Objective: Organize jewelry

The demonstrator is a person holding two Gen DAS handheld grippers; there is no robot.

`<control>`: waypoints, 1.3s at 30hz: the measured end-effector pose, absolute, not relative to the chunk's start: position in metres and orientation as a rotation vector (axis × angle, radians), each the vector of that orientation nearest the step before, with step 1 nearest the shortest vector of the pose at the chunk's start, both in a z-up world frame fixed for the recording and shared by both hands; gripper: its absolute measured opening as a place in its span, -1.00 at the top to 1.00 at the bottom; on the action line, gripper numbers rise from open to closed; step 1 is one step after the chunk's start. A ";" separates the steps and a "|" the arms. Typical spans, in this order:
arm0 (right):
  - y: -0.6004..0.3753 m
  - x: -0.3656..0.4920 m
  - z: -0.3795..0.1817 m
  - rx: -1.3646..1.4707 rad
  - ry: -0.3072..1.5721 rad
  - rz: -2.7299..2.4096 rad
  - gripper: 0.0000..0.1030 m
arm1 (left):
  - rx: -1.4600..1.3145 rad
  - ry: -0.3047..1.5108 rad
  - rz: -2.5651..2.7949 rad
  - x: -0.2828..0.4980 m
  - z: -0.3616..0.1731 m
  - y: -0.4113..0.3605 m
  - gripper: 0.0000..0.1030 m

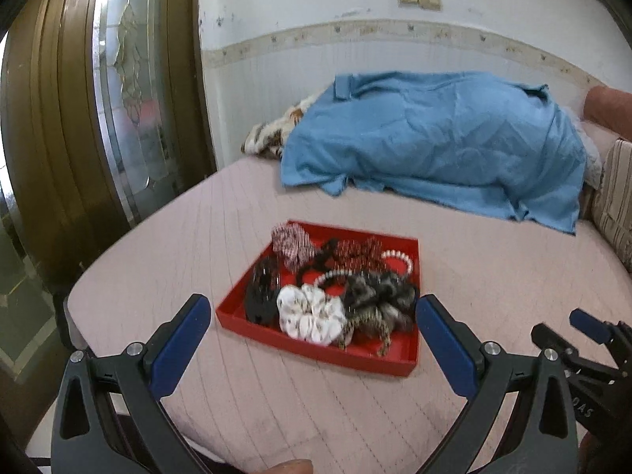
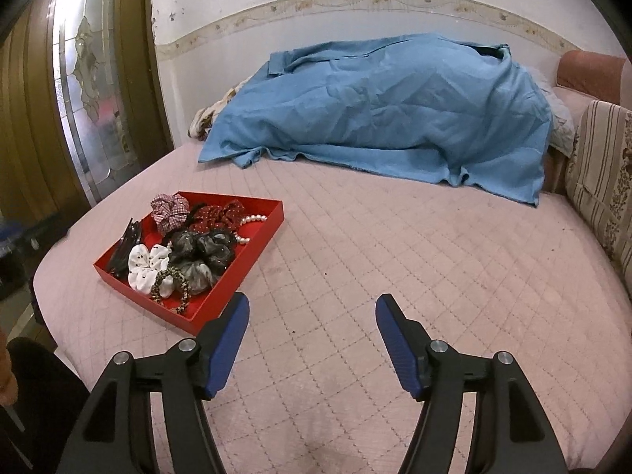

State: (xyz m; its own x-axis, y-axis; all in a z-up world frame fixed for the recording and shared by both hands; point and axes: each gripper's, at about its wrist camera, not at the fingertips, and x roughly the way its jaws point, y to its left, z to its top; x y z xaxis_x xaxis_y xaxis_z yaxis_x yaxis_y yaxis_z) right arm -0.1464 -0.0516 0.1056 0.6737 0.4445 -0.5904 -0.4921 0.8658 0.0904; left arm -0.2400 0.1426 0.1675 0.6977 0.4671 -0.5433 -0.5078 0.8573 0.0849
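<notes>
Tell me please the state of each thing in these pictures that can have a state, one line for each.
left gripper: open, holding nothing.
right gripper: open, holding nothing, over bare quilt.
red tray: flat on the bed, uncovered, filled with hair accessories.
white scrunchie: loose in the tray, at its near side.
pearl bracelet: in the tray, partly covered by scrunchies.
blue sheet: spread over a heap at the far side.

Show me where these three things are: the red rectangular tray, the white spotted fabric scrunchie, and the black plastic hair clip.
red rectangular tray (image 1: 316, 349), left wrist view, on its near wall.
white spotted fabric scrunchie (image 1: 310, 314), left wrist view, on its middle folds.
black plastic hair clip (image 2: 122, 251), right wrist view, on its body by the tray's left wall.
</notes>
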 end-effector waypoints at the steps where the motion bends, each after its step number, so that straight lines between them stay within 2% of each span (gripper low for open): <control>1: -0.052 -0.146 0.105 -0.076 0.644 0.531 -0.41 | -0.077 0.605 0.545 -0.238 0.163 0.142 -1.00; 10: -0.060 -0.146 0.100 -0.051 0.663 0.525 -0.43 | -0.079 0.706 0.532 -0.226 0.143 0.131 -1.00; 39: -0.046 -0.155 0.095 -0.120 0.665 0.519 -0.57 | -0.107 0.804 0.538 -0.224 0.119 0.140 -1.00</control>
State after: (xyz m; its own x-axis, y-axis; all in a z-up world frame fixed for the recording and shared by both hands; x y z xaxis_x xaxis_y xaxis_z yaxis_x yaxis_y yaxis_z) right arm -0.1548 -0.0457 0.0948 0.6651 0.4213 -0.6165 -0.4963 0.8663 0.0566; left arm -0.2242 0.1399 0.1186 0.5678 0.4173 -0.7096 -0.4970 0.8609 0.1086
